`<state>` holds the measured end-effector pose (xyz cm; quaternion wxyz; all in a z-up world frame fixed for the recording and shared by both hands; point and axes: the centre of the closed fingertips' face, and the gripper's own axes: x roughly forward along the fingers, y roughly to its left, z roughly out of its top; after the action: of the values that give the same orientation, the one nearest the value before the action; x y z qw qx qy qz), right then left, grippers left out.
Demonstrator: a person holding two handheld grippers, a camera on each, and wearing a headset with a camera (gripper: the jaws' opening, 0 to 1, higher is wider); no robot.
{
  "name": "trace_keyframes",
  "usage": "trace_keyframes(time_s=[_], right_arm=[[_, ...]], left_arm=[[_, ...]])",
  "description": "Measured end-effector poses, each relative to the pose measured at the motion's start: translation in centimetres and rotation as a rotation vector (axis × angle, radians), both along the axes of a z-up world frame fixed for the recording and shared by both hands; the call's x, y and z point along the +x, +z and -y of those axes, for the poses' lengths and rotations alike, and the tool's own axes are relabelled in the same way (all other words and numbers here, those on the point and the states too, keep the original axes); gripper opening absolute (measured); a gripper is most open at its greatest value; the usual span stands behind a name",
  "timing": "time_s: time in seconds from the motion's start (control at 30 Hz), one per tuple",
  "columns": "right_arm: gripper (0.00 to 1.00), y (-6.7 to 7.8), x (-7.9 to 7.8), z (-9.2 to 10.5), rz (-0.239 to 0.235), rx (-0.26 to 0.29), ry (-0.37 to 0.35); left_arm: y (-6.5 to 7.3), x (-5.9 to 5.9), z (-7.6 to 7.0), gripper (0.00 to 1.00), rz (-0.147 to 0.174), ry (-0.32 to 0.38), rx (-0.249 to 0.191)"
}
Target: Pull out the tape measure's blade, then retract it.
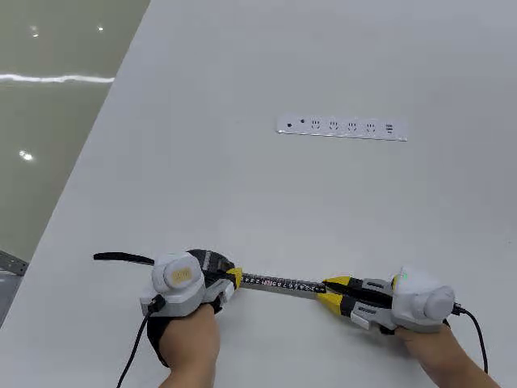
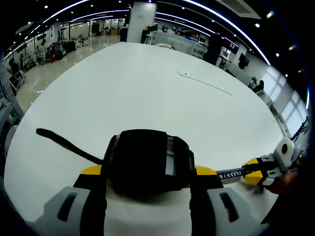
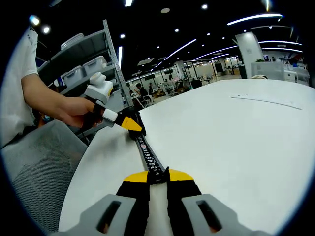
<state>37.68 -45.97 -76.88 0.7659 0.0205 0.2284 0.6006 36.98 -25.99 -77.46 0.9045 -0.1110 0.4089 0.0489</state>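
Surface: white workbench (image 1: 323, 202), with a glossy floor beyond its left edge in the head view.
Landmark: black tape measure case (image 1: 212, 263), near the bench's front edge.
Left gripper: my left gripper (image 2: 147, 172) is clamped around the case, one yellow-tipped jaw pressed against each side.
Right gripper: my right gripper (image 1: 331, 291) sits to the right of the case, apart from it, with its jaws pinched together on the blade's far end.
Blade: the blade (image 1: 283, 284) runs from the case's right side straight to the right gripper, low over the bench. I cannot tell whether it touches the surface.
Strap: a black wrist strap (image 1: 121, 258) trails to the left of the case, lying on the bench.
Power strip: a white power strip (image 1: 341, 127) lies well beyond the case, farther back and to its right.
Hidden: in the head view the left gripper's white body covers part of the case. The blade's tip is buried between the right jaws. In the right gripper view the case sits behind the left gripper and is barely visible.
Hard to read: the blade's figures show close to my jaws in the right gripper view. In the head view they are too small to read.
Cut off: a black cable (image 1: 132, 360) below the case leaves the head view's bottom edge, and both my hands are cropped there.
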Motion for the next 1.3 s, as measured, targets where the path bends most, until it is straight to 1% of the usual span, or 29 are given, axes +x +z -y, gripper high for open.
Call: trace_keyframes(time_s=[0.27, 0.47, 0.57, 0.67, 1.03, 1.3], right_arm=[[0.11, 0.0, -0.1, -1.1, -0.002, 0.006, 0.005], [0.11, -0.1, -0.1, -1.6, -0.004, 0.006, 0.01], [0.11, 0.1, -0.2, -1.9, -0.005, 0.005, 0.012], [0.11, -0.1, -0.2, -2.2, -0.006, 0.006, 0.014], [0.11, 0.2, -0.3, -3.7, -0.007, 0.009, 0.028], [0.11, 0.2, -0.3, -4.3, -0.009, 0.007, 0.039]], left_arm=[[0.0, 0.0, 0.0, 0.67, -0.001, 0.0, -0.001], [-0.1, 0.0, 0.0, 0.67, 0.0, 0.002, -0.001], [-0.1, 0.0, 0.0, 0.67, -0.002, 0.001, -0.001], [-0.1, 0.0, 0.0, 0.67, -0.004, 0.0, 0.0], [0.1, 0.0, 0.1, 0.67, -0.003, 0.002, -0.002], [0.1, 0.0, 0.1, 0.67, -0.002, 0.003, -0.002]])
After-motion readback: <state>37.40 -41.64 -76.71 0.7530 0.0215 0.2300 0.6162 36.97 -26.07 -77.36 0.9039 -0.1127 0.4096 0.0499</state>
